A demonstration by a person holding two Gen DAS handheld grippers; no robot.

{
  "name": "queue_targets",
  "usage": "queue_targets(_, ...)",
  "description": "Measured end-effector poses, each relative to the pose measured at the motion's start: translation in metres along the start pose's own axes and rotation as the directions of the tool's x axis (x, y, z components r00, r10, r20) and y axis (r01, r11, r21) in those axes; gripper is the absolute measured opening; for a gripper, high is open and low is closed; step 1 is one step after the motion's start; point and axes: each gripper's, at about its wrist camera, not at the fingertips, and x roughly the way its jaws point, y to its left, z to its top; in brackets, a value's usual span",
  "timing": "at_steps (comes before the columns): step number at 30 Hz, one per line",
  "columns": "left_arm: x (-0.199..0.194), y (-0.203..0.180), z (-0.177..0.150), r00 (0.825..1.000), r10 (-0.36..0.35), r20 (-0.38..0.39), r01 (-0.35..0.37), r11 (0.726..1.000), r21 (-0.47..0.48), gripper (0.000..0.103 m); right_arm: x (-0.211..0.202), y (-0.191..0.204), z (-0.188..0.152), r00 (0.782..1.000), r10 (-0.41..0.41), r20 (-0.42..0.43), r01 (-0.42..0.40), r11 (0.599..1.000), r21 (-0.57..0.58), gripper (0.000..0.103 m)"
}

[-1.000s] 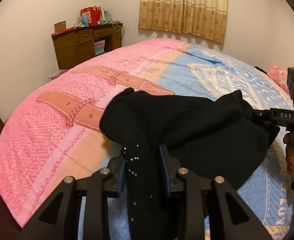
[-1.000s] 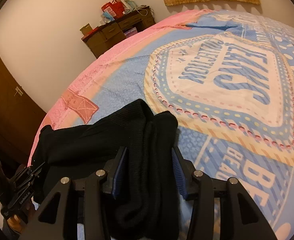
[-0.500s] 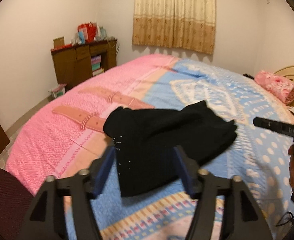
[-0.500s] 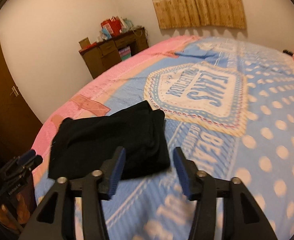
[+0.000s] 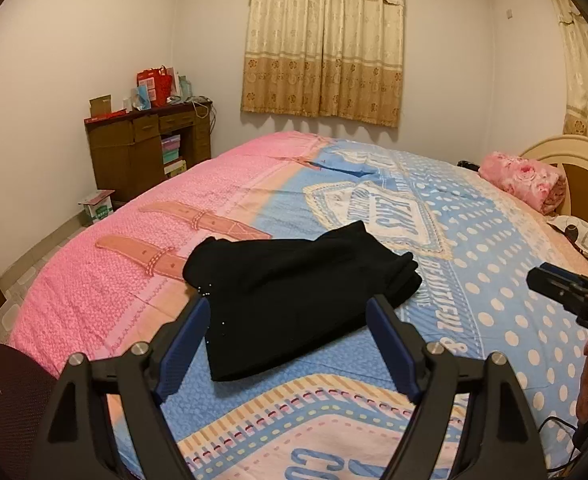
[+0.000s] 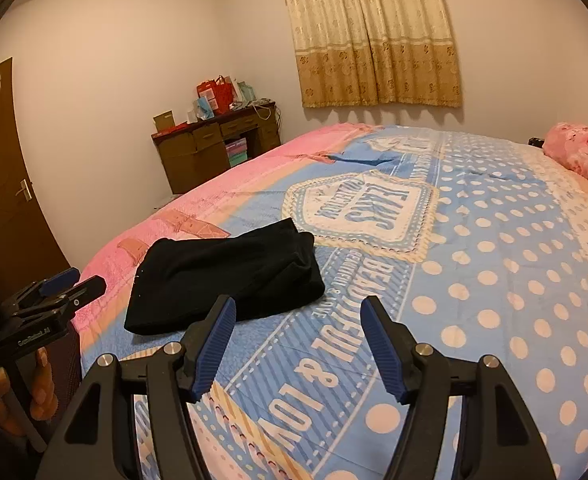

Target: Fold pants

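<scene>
The black pants lie folded into a compact rectangle on the bed, near its front left part; they also show in the right wrist view. My left gripper is open and empty, drawn back above the near edge of the pants. My right gripper is open and empty, drawn back to the right of the pants. The left gripper also shows at the left edge of the right wrist view, and the right gripper at the right edge of the left wrist view.
The bed carries a pink and blue printed cover. A pink floral pillow lies by the headboard. A brown desk with clutter stands at the far wall. A dark chair is at the bed's near left corner. A brown door is on the left.
Both grippers let go of the folded pants, opened wide, and drew back and up from the bed. The pants now lie flat on the cover.
</scene>
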Motion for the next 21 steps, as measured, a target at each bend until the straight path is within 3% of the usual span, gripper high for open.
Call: queue_targets(21,0.0014,0.0030,-0.0018,1.000,0.024,-0.018,-0.024,1.000,-0.006,0.093,-0.0082,0.0048,-0.0063,1.000,0.004,0.005,-0.004,1.000,-0.002,0.067)
